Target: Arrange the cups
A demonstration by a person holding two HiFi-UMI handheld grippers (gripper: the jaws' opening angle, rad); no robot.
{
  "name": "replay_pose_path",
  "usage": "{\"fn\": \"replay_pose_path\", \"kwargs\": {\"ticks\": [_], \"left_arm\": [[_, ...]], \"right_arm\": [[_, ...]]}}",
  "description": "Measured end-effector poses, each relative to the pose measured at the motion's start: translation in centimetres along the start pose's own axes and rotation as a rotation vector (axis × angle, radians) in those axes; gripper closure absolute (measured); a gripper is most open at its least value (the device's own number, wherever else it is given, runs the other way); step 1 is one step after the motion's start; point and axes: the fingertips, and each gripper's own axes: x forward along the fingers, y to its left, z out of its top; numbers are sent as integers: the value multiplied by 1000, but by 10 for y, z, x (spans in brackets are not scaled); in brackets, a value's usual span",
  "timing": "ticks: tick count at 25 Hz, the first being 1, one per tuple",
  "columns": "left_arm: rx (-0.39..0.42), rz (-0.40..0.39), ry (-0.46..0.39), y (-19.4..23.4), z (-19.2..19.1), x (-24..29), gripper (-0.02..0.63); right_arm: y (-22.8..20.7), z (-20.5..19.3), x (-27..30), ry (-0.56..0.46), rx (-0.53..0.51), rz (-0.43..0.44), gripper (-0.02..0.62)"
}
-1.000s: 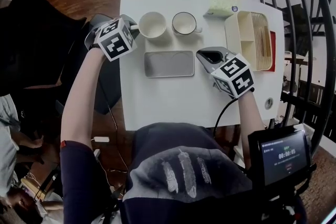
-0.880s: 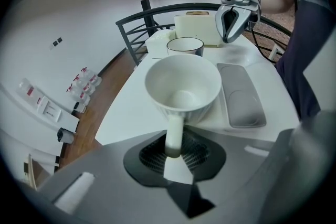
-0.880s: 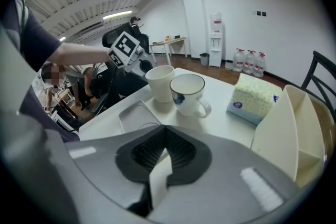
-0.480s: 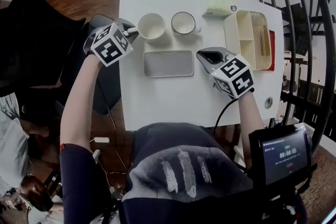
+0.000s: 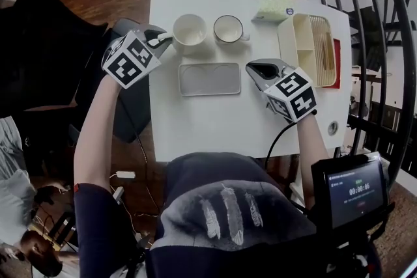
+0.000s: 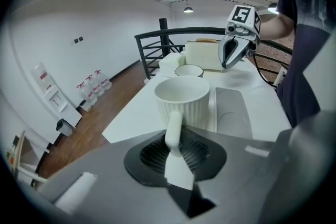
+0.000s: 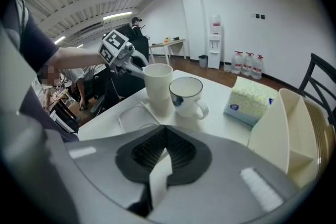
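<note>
The small screen [image 5: 352,190] at the person's right shows a timer, about 00:00:06; the finer print above it is too small to read. The tissue pack [image 5: 274,4] on the tabletop [image 5: 215,120] bears a blue mark I can't read. Cubes on the left hand-held gripper [image 5: 159,41] and right hand-held gripper [image 5: 257,68] carry only black-and-white square codes.

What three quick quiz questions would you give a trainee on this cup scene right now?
1. True or false: the left gripper grips the ribbed white cup by its handle.
2. Which lies just nearer the person than the dark-rimmed mug? A tissue pack; B grey tray; C organiser box.
3. What does the right gripper hold?
Key: 1 true; 2 B; 3 nothing, its jaws are shut.
</note>
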Motion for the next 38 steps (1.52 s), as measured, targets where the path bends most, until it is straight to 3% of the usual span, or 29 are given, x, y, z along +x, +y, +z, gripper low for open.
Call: {"fn": "replay_pose_path", "kwargs": {"ticks": [7,12,20,31,38], "left_arm": [[40,18,-66,-17,17,-40,549],[8,-32,-123,-50,20,-53,549],[0,-44,-225,-73,42,-62,549],[24,-96,-202,-98,22,-27,549],[9,-75,-250,-97,18,-18,548]], "right_arm": [[7,5,-6,-20,-5,-4,591],[10,4,-11,-33,-9,-4,591],[3,-1,-16,-38,-7,-13,591],[-1,-2,-17,-34,-6,-21,591],[0,-5,-18,-26,-12,-17,591]]}}
